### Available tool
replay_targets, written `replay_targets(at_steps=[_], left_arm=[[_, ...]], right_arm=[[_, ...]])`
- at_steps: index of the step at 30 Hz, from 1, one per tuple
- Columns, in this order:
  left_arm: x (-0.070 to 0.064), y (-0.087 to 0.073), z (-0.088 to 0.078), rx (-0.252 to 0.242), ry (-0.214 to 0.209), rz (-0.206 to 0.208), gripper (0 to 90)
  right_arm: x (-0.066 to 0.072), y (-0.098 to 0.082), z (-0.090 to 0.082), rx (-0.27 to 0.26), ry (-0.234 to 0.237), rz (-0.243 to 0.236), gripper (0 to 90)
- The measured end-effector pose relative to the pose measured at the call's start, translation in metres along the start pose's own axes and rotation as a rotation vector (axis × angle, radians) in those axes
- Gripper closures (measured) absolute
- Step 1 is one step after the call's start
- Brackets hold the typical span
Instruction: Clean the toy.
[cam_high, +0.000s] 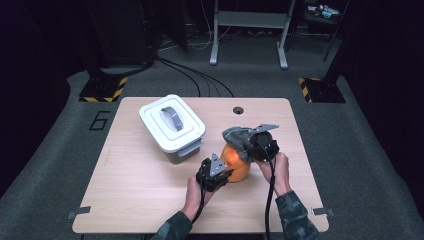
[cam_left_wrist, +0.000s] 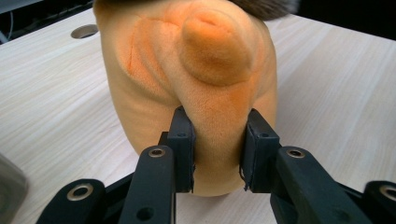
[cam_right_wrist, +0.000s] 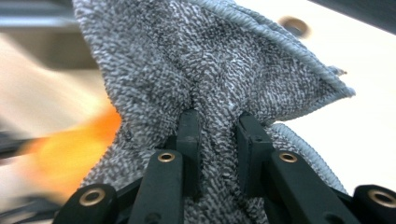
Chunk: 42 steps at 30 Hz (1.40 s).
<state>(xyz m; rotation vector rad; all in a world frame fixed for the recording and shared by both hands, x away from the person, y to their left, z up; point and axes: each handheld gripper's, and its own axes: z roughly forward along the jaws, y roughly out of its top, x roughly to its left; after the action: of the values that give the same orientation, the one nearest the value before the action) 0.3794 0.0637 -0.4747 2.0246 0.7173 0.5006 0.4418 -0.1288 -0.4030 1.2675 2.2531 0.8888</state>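
**Two grippers, one plush toy, one cloth**

On the wooden table (cam_high: 135, 185) stood one orange plush toy (cam_high: 236, 165), near the middle of the right half and close to the person's edge. One grey terry cloth (cam_high: 239, 137) sat on top of the toy, bunched at its upper end. One white lidded box (cam_high: 171, 121) with a single grey handle lay well apart to the toy's left and farther back, and one small round hole (cam_high: 238, 110) showed in the tabletop beyond the toy.

The left gripper (cam_high: 215, 172) met the toy from the near left side. In the left gripper view its two black jaws pinched a fold of the orange plush (cam_left_wrist: 205, 70) low on the body, the pads pressed into the soft fabric on either side, with the toy resting on the table.

The right gripper (cam_high: 255, 142) was above the toy. In the right gripper view its two jaws were clamped on a gathered ridge of the cloth (cam_right_wrist: 224, 70), the fabric flaring out above them; an orange blur lay at the lower left of that view.

Two hands, one per gripper, entered from the bottom edge.
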Motion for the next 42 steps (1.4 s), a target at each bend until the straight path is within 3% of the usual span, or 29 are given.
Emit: replay_targets(at_steps=[4,5,6,8,12,16,18,19,20,21,22,23,25,26,28,31,32,35,38,39,41,42], left_arm=[[0.001,0.003,0.001,0.005,-0.002,0.006,65.2],[0.001,0.004,0.0,0.01,0.017,0.012,58.6],[0.0,0.003,-0.001,-0.002,0.039,-0.006,46.6],[-0.002,0.001,0.002,0.003,0.044,-0.013,43.7],[-0.003,0.001,0.006,-0.014,0.039,-0.013,57.8],[-0.003,0.003,0.007,-0.027,0.026,-0.007,65.6],[-0.001,0.003,0.008,-0.038,0.021,-0.022,67.5],[0.0,0.004,0.008,-0.032,0.009,-0.022,68.3],[0.0,0.004,0.009,-0.031,0.014,-0.018,70.0],[0.001,0.006,0.008,-0.018,0.012,-0.007,70.6],[0.0,0.005,0.008,-0.02,0.023,-0.004,70.6],[0.001,0.004,0.008,-0.021,0.021,-0.009,71.5],[0.001,0.003,0.01,-0.033,0.021,-0.021,72.6],[0.002,0.005,0.01,-0.018,0.013,-0.01,72.8],[0.002,0.006,0.01,-0.021,0.014,-0.01,72.8],[0.003,0.005,0.011,-0.024,0.01,-0.018,72.7],[0.003,0.006,0.012,-0.02,0.006,-0.018,72.5],[0.001,0.008,0.012,-0.023,0.014,-0.019,72.2],[0.002,0.008,0.012,-0.018,0.0,-0.025,72.2],[0.002,0.008,0.012,-0.019,-0.003,-0.026,72.3],[0.002,0.01,0.012,-0.012,-0.001,-0.018,72.3],[0.002,0.011,0.011,-0.003,0.001,-0.004,72.3]], right_arm=[[-0.016,-0.004,0.008,0.021,0.001,0.035,73.8],[-0.016,-0.004,0.009,0.03,-0.003,0.036,73.8],[-0.017,-0.006,0.01,0.025,-0.006,0.04,73.8],[-0.016,-0.007,0.01,0.023,-0.005,0.05,73.8],[-0.021,-0.009,0.009,0.028,-0.021,0.051,73.7],[-0.019,-0.003,-0.015,-0.026,-0.002,0.056,73.6],[-0.005,0.001,-0.031,-0.069,0.048,0.023,73.6],[0.002,0.002,-0.034,-0.071,0.055,-0.009,73.5],[0.019,0.003,-0.033,-0.05,0.067,-0.068,73.6],[0.023,0.003,-0.029,-0.037,0.042,-0.1,73.7],[0.023,0.003,-0.029,-0.037,0.042,-0.1,73.7],[0.024,0.001,-0.025,-0.03,0.023,-0.092,73.7],[0.014,-0.002,-0.018,-0.035,0.031,-0.048,73.8],[0.007,-0.003,-0.014,-0.029,0.023,-0.057,73.8],[-0.009,-0.007,-0.005,-0.007,-0.012,0.015,73.8],[-0.017,-0.012,0.0,-0.001,-0.02,0.045,73.7],[-0.02,-0.015,0.002,0.003,-0.017,0.07,73.6],[-0.018,-0.014,-0.011,-0.039,-0.016,0.076,73.5],[-0.005,-0.008,-0.033,-0.097,0.038,0.021,73.4],[0.009,-0.003,-0.041,-0.107,0.059,-0.03,73.4],[0.013,-0.002,-0.04,-0.097,0.068,-0.047,73.5],[0.02,0.0,-0.033,-0.057,0.043,-0.067,73.5]])
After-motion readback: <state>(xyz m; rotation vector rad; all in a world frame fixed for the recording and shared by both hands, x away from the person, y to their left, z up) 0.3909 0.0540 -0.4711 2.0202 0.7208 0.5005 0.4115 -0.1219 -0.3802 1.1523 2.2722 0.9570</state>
